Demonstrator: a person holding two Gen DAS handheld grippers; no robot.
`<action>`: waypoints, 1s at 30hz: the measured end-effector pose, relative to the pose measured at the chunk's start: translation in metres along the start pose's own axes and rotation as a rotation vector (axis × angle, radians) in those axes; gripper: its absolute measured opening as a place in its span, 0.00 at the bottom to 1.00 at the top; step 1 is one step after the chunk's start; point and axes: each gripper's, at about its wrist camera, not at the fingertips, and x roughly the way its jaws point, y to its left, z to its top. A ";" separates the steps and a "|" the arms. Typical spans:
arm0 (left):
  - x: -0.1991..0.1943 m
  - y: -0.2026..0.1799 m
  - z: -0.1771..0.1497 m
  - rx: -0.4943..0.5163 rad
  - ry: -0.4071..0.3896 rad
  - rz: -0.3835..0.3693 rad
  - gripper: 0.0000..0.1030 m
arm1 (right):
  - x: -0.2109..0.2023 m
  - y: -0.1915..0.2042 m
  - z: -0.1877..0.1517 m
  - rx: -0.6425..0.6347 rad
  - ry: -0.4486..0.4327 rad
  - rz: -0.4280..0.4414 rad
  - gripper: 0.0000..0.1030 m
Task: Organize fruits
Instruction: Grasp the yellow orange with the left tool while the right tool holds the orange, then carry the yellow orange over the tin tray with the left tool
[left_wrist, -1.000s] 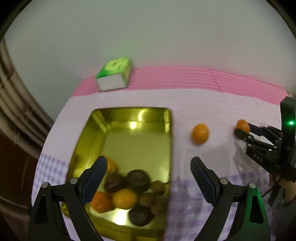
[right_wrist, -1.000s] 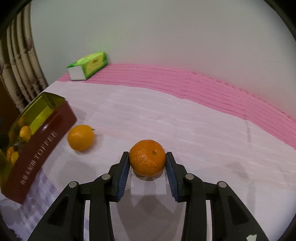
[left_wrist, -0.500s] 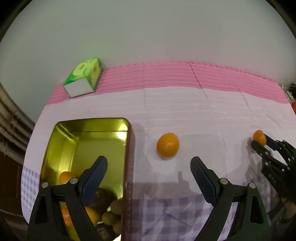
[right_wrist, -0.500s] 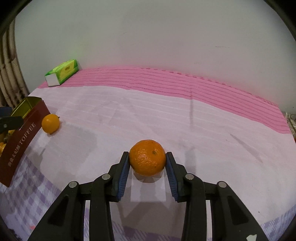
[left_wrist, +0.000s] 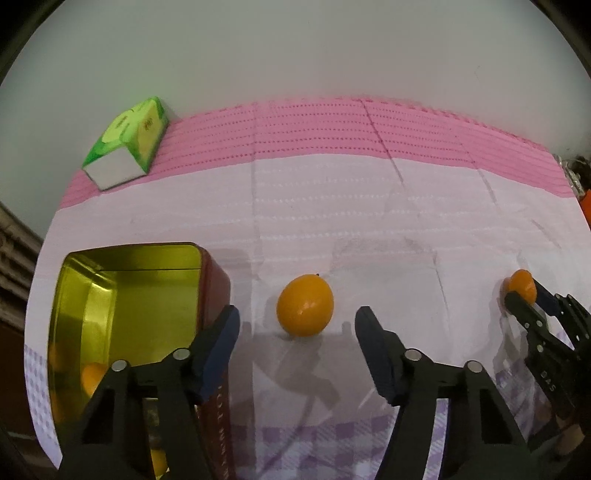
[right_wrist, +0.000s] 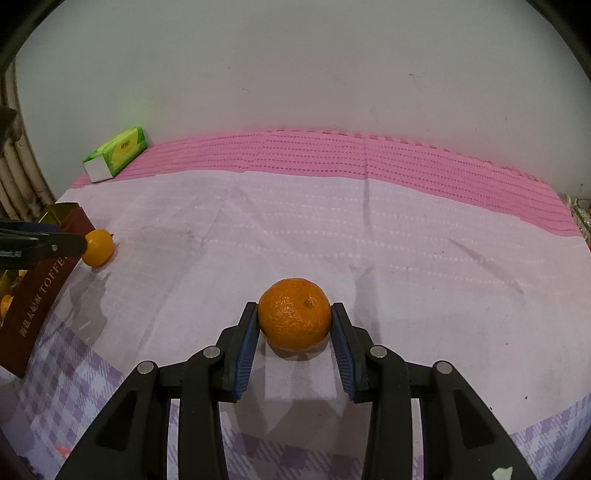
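Observation:
A smooth orange fruit (left_wrist: 305, 305) lies on the pale cloth just ahead of my open left gripper (left_wrist: 297, 330), centred between its fingers; it also shows in the right wrist view (right_wrist: 97, 247). A gold-lined red tin (left_wrist: 122, 291) with several fruits inside stands at the left, its red side visible in the right wrist view (right_wrist: 38, 302). My right gripper (right_wrist: 294, 325) is shut on a dimpled mandarin (right_wrist: 294, 314) held at the cloth; in the left wrist view the right gripper (left_wrist: 526, 299) and mandarin (left_wrist: 521, 284) are at the far right.
A green tissue box (left_wrist: 127, 142) lies at the back left on the pink mat (left_wrist: 332, 133), also in the right wrist view (right_wrist: 116, 153). A wall rises behind. Purple checked cloth (right_wrist: 74, 373) covers the near side.
My left gripper has swung right, off the tin, and closed in on the loose orange fruit, which now sits between its fingers. The right gripper still holds the mandarin and has turned right.

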 end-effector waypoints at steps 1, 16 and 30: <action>0.003 -0.001 0.001 0.000 0.009 0.000 0.60 | -0.002 -0.003 -0.002 0.003 0.000 0.002 0.35; 0.030 -0.005 0.009 0.005 0.070 -0.009 0.46 | 0.001 -0.010 -0.003 0.035 0.017 0.021 0.35; 0.016 -0.005 -0.001 0.016 0.049 -0.011 0.37 | 0.004 -0.009 -0.002 0.026 0.034 0.015 0.35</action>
